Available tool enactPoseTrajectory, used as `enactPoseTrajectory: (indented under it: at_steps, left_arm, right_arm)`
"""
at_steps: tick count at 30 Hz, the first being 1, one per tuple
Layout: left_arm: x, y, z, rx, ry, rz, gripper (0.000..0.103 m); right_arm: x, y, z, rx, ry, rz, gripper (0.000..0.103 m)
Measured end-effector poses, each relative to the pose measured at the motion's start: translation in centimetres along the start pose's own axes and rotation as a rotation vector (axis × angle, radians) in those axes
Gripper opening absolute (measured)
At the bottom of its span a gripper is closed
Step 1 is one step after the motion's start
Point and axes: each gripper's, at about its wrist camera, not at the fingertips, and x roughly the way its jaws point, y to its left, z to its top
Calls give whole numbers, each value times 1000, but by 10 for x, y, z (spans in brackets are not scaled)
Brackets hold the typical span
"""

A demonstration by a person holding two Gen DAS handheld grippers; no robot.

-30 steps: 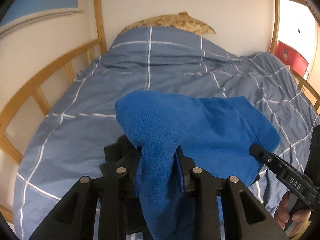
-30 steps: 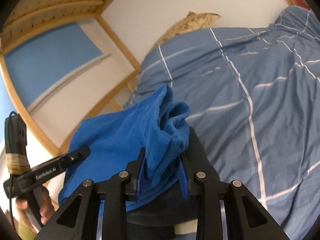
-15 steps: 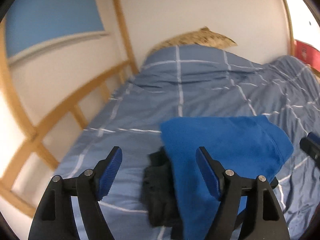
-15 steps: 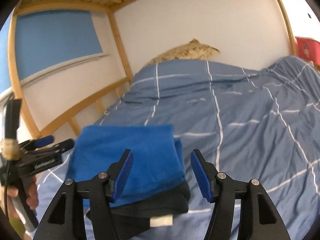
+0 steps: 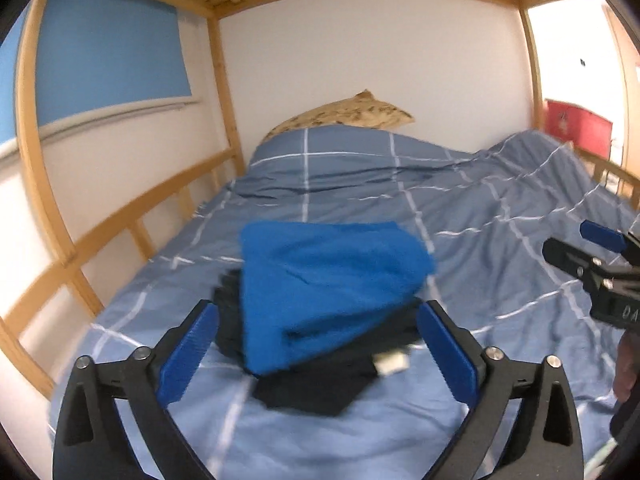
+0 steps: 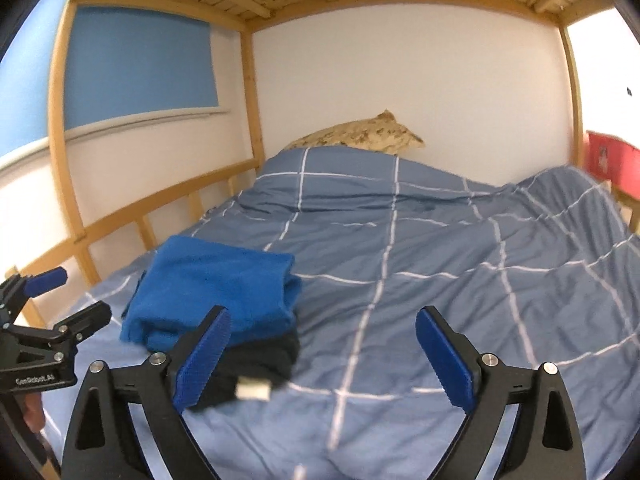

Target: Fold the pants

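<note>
Left wrist view, hand-held gripper: the left hand-held gripper [image 5: 318,354] has its blue-padded fingers spread wide apart, holding nothing, raised just short of the clothes.
Left wrist view, pants: the bright blue fleece pants [image 5: 328,280] lie folded into a compact bundle on top of a folded black garment with a white label [image 5: 320,380], both resting on the bed's grey-blue duvet with white grid lines [image 5: 500,240].
Left wrist view, other tool: the right hand-held gripper [image 5: 592,256] shows at the right edge, well apart from the stack.
Left wrist view, surroundings: a beige patterned pillow [image 5: 352,114] sits at the head of the bed, by the light wooden bed frame [image 5: 132,216].
Right wrist view, hand-held gripper: the right hand-held gripper [image 6: 322,354] is likewise spread wide and empty, pointed at bare duvet [image 6: 440,260] to the right of the stack.
Right wrist view, pants: the blue fleece pants [image 6: 216,284] sit squarely on the black garment [image 6: 256,360]; edges look reasonably aligned, though the picture is blurred.
Right wrist view, other tool: the left hand-held gripper [image 6: 44,300] is at the left edge, fingers apart, clear of the cloth.
Progress: the folding looks finished and the pants stacked; at most a little tidying seems left.
</note>
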Motion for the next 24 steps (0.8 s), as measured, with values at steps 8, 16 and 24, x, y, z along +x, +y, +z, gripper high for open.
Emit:
enactPoseTrajectory:
  at_steps: [8, 16, 24]
  left_arm:
    - [-33, -46, -30, -37, 10, 40, 103]
    - [-60, -84, -51, -1, 10, -5, 103]
    - [-67, -101, -61, -23, 30, -28, 103]
  right_arm:
    - [-59, -26, -35, -65, 27, -86, 100]
    - [-96, -48, -64, 16, 52, -102, 100]
    - [-114, -65, -83, 58, 76, -117, 100]
